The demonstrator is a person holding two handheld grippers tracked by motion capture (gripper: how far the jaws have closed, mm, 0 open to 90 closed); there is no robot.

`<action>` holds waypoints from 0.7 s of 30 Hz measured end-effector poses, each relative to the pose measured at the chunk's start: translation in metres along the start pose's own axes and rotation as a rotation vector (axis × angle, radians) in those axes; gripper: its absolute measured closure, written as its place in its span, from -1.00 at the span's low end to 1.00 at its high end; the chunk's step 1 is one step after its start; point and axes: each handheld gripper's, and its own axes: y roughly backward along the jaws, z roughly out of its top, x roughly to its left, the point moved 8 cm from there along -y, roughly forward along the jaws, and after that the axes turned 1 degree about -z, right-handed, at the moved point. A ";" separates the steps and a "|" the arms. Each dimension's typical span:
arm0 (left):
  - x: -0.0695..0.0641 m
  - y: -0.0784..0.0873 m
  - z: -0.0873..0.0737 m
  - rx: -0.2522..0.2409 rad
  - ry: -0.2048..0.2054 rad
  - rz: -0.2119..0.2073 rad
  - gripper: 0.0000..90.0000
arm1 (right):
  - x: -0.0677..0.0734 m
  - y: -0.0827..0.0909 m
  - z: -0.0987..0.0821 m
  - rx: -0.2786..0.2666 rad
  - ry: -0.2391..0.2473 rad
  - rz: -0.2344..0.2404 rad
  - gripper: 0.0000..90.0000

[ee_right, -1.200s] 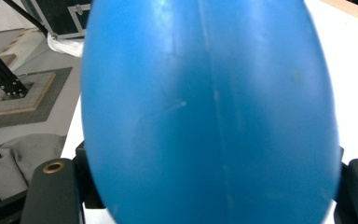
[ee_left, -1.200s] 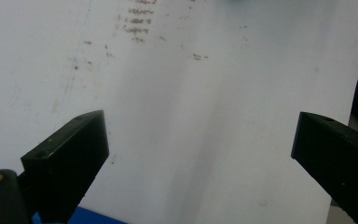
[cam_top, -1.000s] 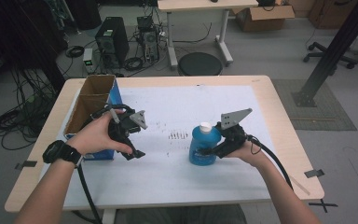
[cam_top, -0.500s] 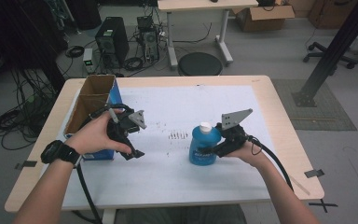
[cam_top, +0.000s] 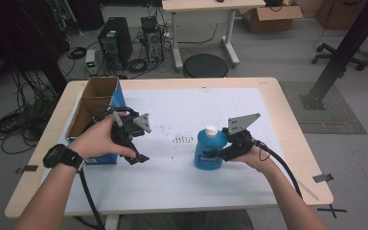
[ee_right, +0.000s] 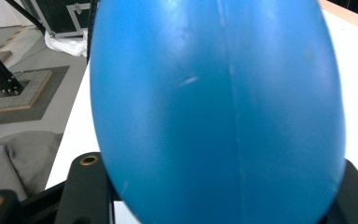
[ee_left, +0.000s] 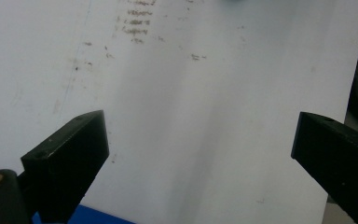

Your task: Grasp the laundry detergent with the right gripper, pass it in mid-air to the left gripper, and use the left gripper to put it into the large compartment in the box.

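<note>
A blue bottle [cam_top: 209, 152] with a white cap stands upright on the white sheet [cam_top: 182, 177], right of the table's middle. My right gripper [cam_top: 222, 154] is shut on the bottle's right side; its blue body [ee_right: 219, 112] bulges between the jaws in the right gripper view. My left gripper [cam_top: 136, 152] hangs low over the sheet at the left, held by a hand with a black watch. Its jaws stand wide apart with nothing between them, and its fingers [ee_left: 70, 154] frame bare white paper.
An open cardboard box [cam_top: 95, 108] with a blue side stands at the table's left edge, just behind my left hand. Faint ink marks [cam_top: 184, 139] lie on the sheet between the grippers. Beyond the table are a black stool [cam_top: 205, 66], computers and cables.
</note>
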 end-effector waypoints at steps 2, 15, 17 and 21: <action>0.000 0.001 0.001 -0.004 -0.001 -0.001 -0.90 | 0.000 0.000 0.000 0.000 -0.001 -0.001 -0.07; 0.002 0.022 0.013 -0.027 -0.019 0.008 -0.90 | -0.001 0.011 0.032 0.017 0.023 -0.009 -0.06; 0.004 0.028 0.016 -0.030 -0.024 0.014 -0.90 | -0.001 0.012 0.040 0.021 0.035 -0.004 -0.06; 0.005 0.041 0.023 -0.049 -0.021 0.024 -0.90 | 0.001 0.012 0.056 0.042 0.053 0.013 -0.06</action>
